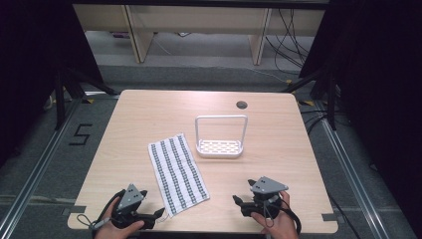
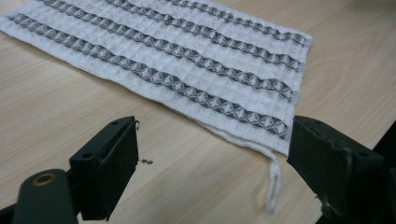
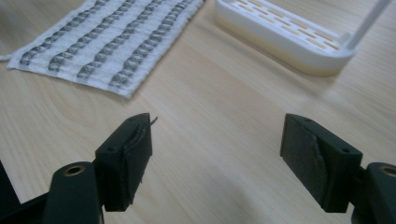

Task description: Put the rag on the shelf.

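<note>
Here, seen from above, a white-and-grey striped waffle-weave dish towel (image 1: 177,173) lies flat on the light wooden desk (image 1: 149,114), slanting from mid-desk down to the near edge. Just beside its far right corner stands a white slotted tray with a hoop handle (image 1: 220,148), and the tray holds nothing. On the floor left of the desk a black "5" (image 1: 80,134) is marked. The left tongs (image 1: 158,214) sit at the near edge, right by the towel's near corner; the right tongs (image 1: 239,201) rest well apart from the towel, nearer the tray.

In the left gripper view, the jaws stand spread over bare desk, with the towel's corner and its small white hanging loop (image 2: 274,184) just ahead between them, untouched.

In the right gripper view, the jaws are spread too, nothing between them; the towel (image 3: 107,42) lies ahead to the left, the empty slotted tray (image 3: 285,32) ahead to the right.
</note>
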Demonstrator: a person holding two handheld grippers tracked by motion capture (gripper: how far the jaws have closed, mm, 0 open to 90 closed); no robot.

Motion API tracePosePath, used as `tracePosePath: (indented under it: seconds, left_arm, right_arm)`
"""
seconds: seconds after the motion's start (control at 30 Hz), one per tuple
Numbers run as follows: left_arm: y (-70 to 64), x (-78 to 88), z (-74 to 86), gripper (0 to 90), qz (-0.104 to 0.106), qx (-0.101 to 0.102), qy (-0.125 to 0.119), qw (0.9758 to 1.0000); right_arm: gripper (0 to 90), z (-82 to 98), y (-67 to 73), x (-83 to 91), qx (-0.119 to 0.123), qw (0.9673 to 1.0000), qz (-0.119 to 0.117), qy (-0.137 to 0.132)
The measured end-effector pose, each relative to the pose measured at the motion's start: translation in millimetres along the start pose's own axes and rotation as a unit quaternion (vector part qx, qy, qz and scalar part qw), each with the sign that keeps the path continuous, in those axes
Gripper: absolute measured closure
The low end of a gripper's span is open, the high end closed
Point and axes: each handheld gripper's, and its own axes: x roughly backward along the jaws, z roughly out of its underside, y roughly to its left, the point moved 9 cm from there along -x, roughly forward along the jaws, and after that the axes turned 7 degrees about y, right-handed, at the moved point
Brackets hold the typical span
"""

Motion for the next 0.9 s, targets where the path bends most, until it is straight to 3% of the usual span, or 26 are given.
tracePosePath:
  seconds: [0.13,0.17,0.23,0.27,0.3,0.47,0.5,0.57,0.7,0.73,0.8,0.9]
  left_arm:
    - [-8.8,-4.4,-0.9,16.7,0.005,-0.004,-0.004,1.0]
    - [-12.3,-5.7,-1.6,17.2,0.011,-0.002,-0.007,0.9999]
    - [-15.6,-6.1,-0.3,18.4,0.011,-0.007,0.002,0.9999]
    - [-16.2,-5.9,0.4,19.1,0.011,-0.018,0.007,0.9997]
    - [-19.2,-6.2,0.1,19.7,0.015,-0.016,0.004,0.9998]
    - [-28.5,-9.6,0.8,22.8,0.022,-0.022,0.011,0.9994]
    - [-28.5,-10.1,0.9,23.5,0.018,-0.031,0.015,0.9992]
    - [-33.7,-12.6,-0.6,25.4,0.026,-0.023,0.01,0.9994]
    - [-34.6,-14.5,1.5,25.9,0.018,-0.041,0.029,0.9986]
    - [-36.1,-15.5,0.9,26.4,0.022,-0.033,0.025,0.9989]
    - [-33.2,-16.1,1.1,27.6,0.013,-0.041,0.03,0.9986]
    - [-34.4,-20.4,-1.1,28.8,0.017,-0.04,0.03,0.9986]
  right_arm:
    - [28.2,-6.2,10.8,-8.6,0.013,0.9998,-0.011,0.002]
    - [28.5,-6.2,14.9,-10.5,0.007,0.9998,-0.018,0.009]
    - [29.1,-9.5,17.7,-16.1,0.024,0.9995,-0.02,0.007]
    - [29.3,-10.7,19.6,-18.1,0.025,0.9994,-0.022,0.009]
    - [29.6,-11.6,22.8,-20.1,0.019,0.9994,-0.027,0.011]
    - [31.8,-19.6,33.2,-32.4,0.042,0.9984,-0.035,0.014]
    - [32.3,-20.2,35.0,-33.3,0.043,0.9982,-0.039,0.018]
    - [32.9,-22.1,38.2,-38.1,0.04,0.9982,-0.04,0.021]
    - [34.8,-26.5,43.9,-46.2,0.046,0.9974,-0.049,0.024]
    - [35.4,-26.9,45.3,-47.7,0.048,0.9972,-0.049,0.028]
    - [36.1,-29.0,47.8,-51.5,0.051,0.9969,-0.052,0.028]
    - [37.3,-31.2,49.4,-57.0,0.054,0.9966,-0.055,0.03]
